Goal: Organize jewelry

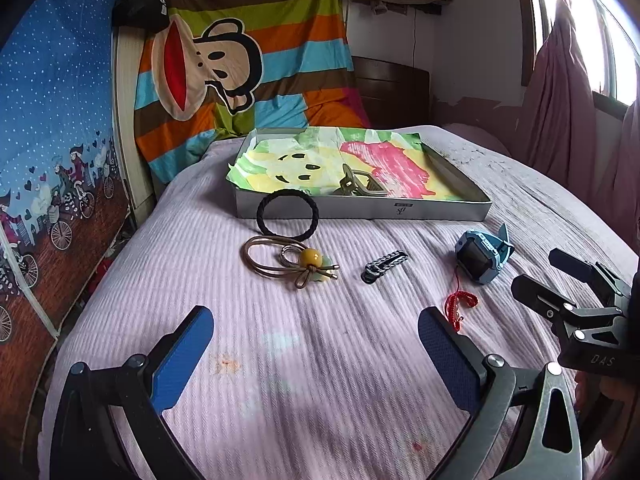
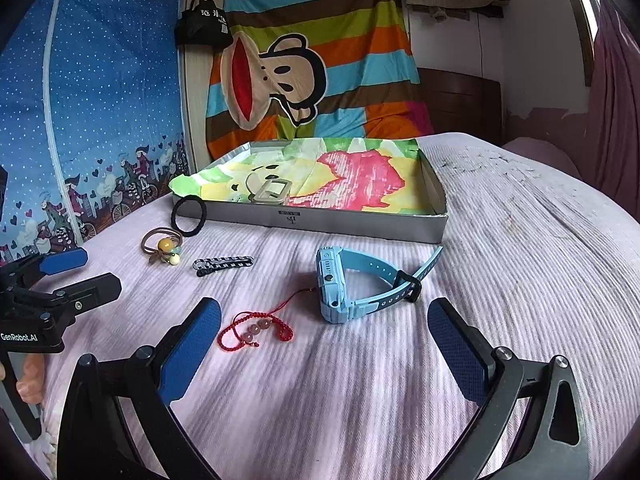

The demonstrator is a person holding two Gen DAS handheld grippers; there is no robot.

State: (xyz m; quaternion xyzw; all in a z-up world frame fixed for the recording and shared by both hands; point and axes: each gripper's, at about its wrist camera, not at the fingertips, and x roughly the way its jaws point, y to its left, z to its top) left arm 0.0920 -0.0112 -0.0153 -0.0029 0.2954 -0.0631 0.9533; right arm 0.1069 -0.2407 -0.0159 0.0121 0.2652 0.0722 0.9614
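A shallow grey box [image 1: 360, 209] [image 2: 328, 222] lined with colourful paper lies on the bed, with an olive hair claw [image 1: 352, 184] [image 2: 270, 192] inside. In front of it lie a black hair tie [image 1: 287, 216] [image 2: 189, 210], a brown tie with a yellow bead [image 1: 292, 262] [image 2: 164, 246], a black-and-white clip [image 1: 384, 266] [image 2: 224, 264], a blue watch [image 1: 482, 256] [image 2: 344, 288] and a red cord bracelet [image 1: 460, 304] [image 2: 256, 330]. My left gripper [image 1: 316, 344] is open and empty. My right gripper [image 2: 324, 344] is open just short of the watch and bracelet.
The pink striped bedspread [image 1: 320, 380] [image 2: 520, 260] fills the foreground. A striped monkey-print sheet [image 1: 240, 60] hangs behind, and a blue patterned panel [image 1: 52, 120] stands at left. A pink curtain [image 1: 560, 100] hangs by the window at right. A hand [image 2: 30, 380] holds the left tool.
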